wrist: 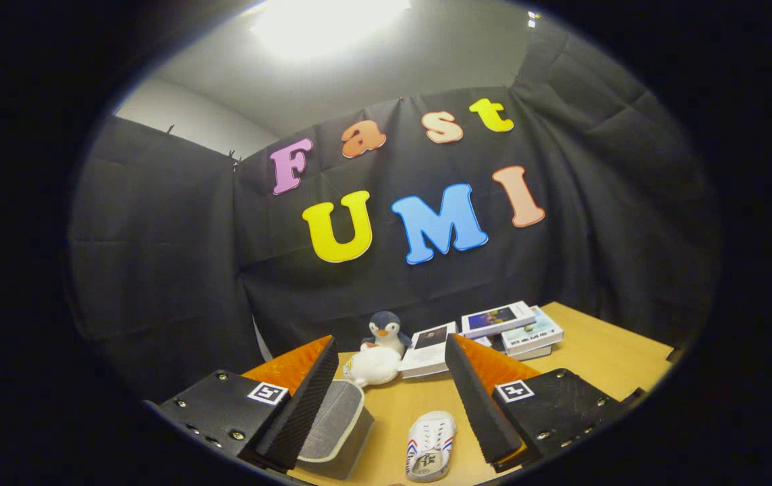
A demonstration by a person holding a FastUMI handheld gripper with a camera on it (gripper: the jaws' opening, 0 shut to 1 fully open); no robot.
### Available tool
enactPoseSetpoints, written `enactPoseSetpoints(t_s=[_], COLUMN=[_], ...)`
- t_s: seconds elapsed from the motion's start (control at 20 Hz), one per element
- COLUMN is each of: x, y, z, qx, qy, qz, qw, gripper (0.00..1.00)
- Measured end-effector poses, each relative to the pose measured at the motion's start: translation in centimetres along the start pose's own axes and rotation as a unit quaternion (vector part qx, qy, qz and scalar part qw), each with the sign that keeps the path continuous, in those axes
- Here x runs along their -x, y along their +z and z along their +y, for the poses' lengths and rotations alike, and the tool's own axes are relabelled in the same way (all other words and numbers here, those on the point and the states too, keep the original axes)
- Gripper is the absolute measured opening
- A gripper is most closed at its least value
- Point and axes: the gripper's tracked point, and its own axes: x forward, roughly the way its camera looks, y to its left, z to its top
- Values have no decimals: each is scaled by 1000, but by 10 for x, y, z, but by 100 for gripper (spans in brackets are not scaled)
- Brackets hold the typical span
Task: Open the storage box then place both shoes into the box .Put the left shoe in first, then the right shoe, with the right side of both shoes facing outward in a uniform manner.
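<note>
Wooden table [602,351], light finish, set against the black cloth wall [156,256] of the booth. Storage box [335,428]: grey fabric-look body with a pale cream rim, lying on the table just beside and partly behind the left finger; whether it is open or closed cannot be told, and no contents can be made out. Shoe [430,447]: one white sneaker, sole down, lying on the table between the two fingers and nearer the right one, with rows of small lace eyelets down the upper, red and blue stripes on its sides, and a dark printed mark on the insole that is too small to read; it sits apart from the box. Gripper [393,381]: jaws spread wide, holding nothing, raised over the table. Beyond the fingers: a plush penguin [386,332], dark blue-grey with a white face and orange beak, standing touching a white soft toy [372,366] in front of it. To their right, a loose spread of books [497,327], some stacked, covers showing pictures and text that is illegible. Bright ceiling light [322,20] overhead.
</note>
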Motion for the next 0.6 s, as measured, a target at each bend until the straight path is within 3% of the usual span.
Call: enactPoseSetpoints(t_s=[0.3, 0.6], x=[-11, -17], y=[-54, -104], z=[8, 17], qx=[-114, -246], qy=[27, 46], qz=[79, 155], qw=[990, 956], gripper=[98, 98])
